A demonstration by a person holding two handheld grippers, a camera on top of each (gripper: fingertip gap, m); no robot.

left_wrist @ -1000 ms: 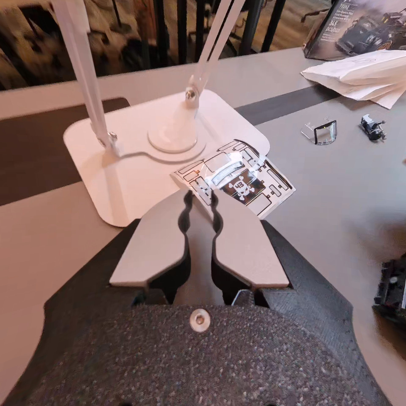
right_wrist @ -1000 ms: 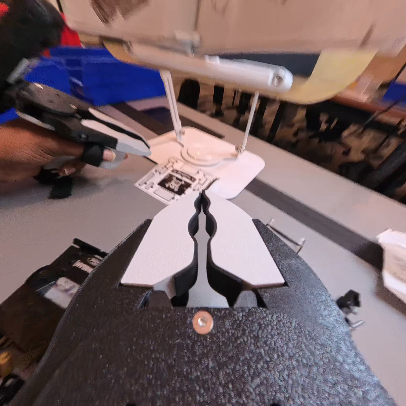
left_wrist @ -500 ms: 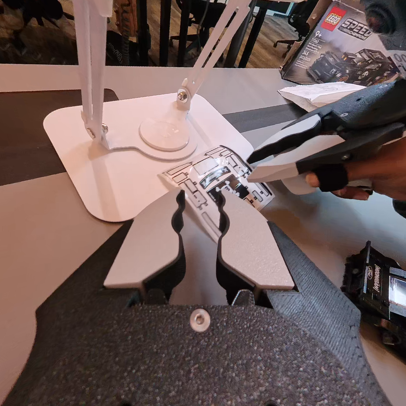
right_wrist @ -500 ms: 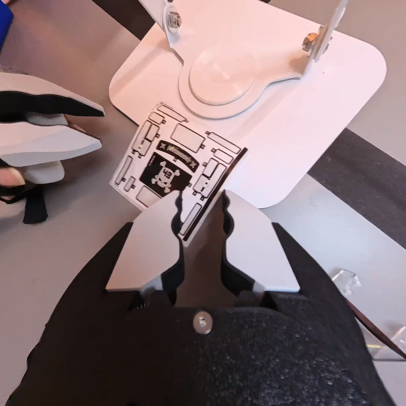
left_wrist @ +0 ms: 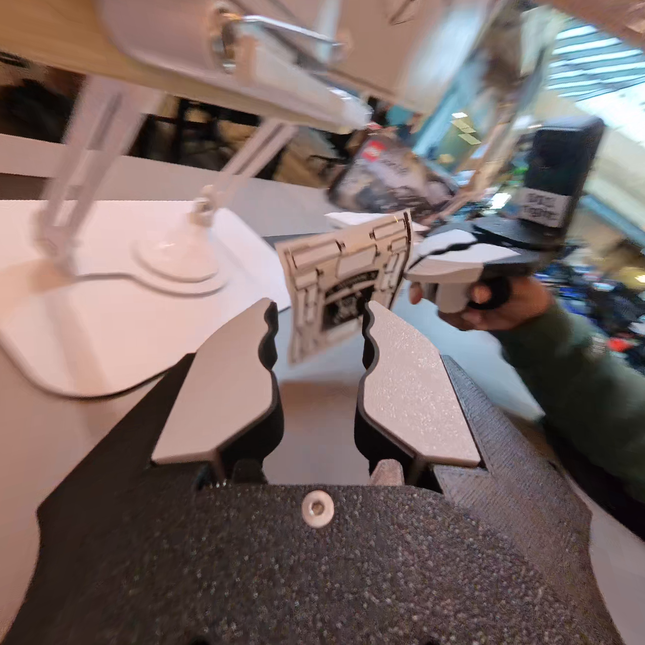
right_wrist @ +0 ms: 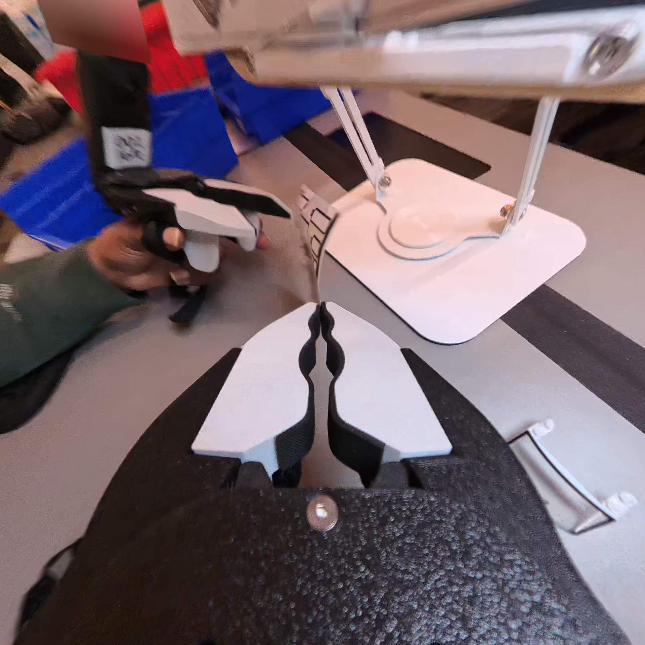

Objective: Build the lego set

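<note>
**Sticker sheet's up off the table, build still looks a long way from finished**

Watching from the side here. The right gripper (right_wrist: 320, 307) has its fingers pinched together on the edge of the sticker sheet (left_wrist: 343, 279) and is holding it up in the air, clear of the grey table (right_wrist: 506, 401). From the right wrist view you only see the sheet edge-on, curling up from the tips, in front of the white lamp base (right_wrist: 453, 251). From the left wrist view you get the printed face of it, black outlines and a dark panel in the middle, hanging nearly upright.

The left gripper (left_wrist: 319, 314) is spread fairly wide with nothing in it, pointed at the sheet and close to it but not touching as far as I can tell. Everything's a bit motion-blurred.

As for progress: my guess is we're at the decal stage, and no sticker looks peeled yet, though the blur makes that hard to swear to. A clear windscreen piece (right_wrist: 565, 488) is lying loose on the table near the right gripper, so that's not fitted yet. The set's box (left_wrist: 391, 185) is standing at the back. I can't see the model itself in either view right now, so how much of it is assembled I honestly can't say.
</note>
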